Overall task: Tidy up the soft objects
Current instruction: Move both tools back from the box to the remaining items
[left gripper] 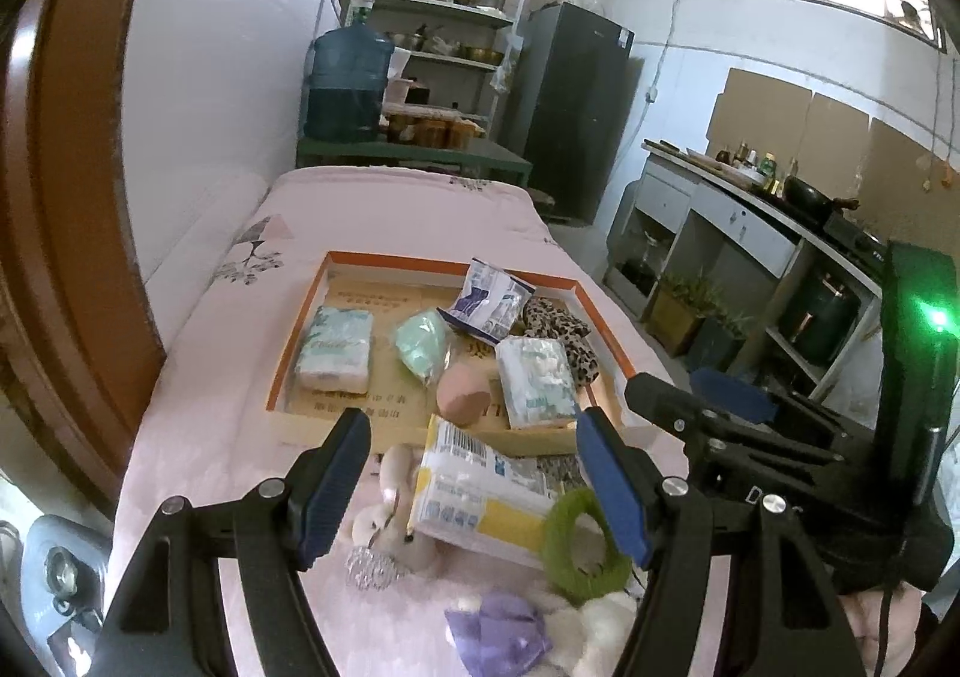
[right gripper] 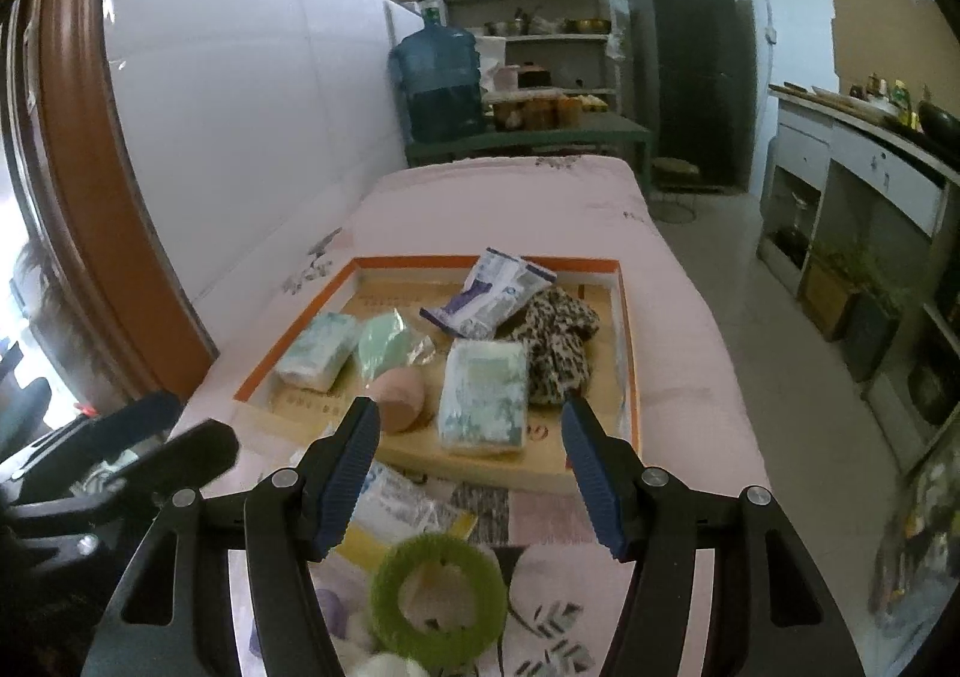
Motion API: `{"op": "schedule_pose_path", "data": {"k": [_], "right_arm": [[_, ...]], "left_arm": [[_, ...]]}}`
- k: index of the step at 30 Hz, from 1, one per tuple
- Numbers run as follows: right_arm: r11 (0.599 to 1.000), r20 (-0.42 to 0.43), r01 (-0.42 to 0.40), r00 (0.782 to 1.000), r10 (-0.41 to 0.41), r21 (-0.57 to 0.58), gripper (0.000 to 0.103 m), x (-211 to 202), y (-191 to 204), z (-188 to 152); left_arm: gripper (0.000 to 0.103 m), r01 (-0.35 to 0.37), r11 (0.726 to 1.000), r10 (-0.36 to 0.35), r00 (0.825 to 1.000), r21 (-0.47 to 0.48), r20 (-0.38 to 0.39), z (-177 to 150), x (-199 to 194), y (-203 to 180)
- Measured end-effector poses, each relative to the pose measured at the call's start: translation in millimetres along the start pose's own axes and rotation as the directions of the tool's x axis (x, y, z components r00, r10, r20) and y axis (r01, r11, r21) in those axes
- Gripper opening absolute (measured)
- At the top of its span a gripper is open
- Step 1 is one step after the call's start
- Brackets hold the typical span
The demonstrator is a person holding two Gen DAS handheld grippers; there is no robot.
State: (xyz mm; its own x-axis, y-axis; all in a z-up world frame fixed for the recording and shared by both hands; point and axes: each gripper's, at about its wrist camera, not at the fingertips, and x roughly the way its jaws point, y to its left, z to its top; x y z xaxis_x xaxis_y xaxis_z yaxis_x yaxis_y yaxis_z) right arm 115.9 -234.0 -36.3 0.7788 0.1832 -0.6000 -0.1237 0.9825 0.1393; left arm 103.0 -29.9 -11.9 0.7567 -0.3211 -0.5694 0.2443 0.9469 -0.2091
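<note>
Green ring (right gripper: 438, 599), on the pink bed (left gripper: 336, 215) (near edge), beside a yellow-white packet (left gripper: 480, 491); beyond, orange-rimmed tray (right gripper: 627, 329) holding tissue packs. Left gripper (left gripper: 474, 491) and right gripper (right gripper: 471, 476): both apart, empty.

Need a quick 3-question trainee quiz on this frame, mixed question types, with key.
1. True or false: the green ring already lies inside the orange-edged tray.
2. Which item in the tray rests partly on the leopard-print cloth? A) the blue-and-white pouch B) the peach sponge C) the mint-green packet
3. Fill in: the jaws of the right gripper stand ____, with nothing between them.

Key: 1 false, the ring lies on the pink bedcover in front of the tray; 2 A; 3 open.
</note>
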Motion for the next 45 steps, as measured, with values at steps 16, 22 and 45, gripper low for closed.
{"op": "schedule_pose_path", "data": {"k": [16, 22, 45], "right_arm": [[0.999, -0.034, 0.024, 0.999, -0.023, 0.032, 0.065, -24.5, -2.1, -41.5], [0.999, -0.035, 0.027, 0.999, -0.026, 0.032, 0.065, -32.0, 0.8, -50.1], [0.998, -0.044, 0.048, 0.998, -0.047, 0.036, 0.065, -52.4, 1.6, -71.5]], "left_arm": [[0.071, -0.013, 0.999, 0.013, 1.000, -0.034, 0.000, -31.3, -25.4, 10.3], [0.071, -0.019, 0.999, 0.019, 1.000, -0.047, 0.000, -40.9, -32.5, 16.1], [0.071, 0.006, 0.996, -0.007, 1.000, -0.085, -0.016, -68.6, -40.5, 28.5]]}}
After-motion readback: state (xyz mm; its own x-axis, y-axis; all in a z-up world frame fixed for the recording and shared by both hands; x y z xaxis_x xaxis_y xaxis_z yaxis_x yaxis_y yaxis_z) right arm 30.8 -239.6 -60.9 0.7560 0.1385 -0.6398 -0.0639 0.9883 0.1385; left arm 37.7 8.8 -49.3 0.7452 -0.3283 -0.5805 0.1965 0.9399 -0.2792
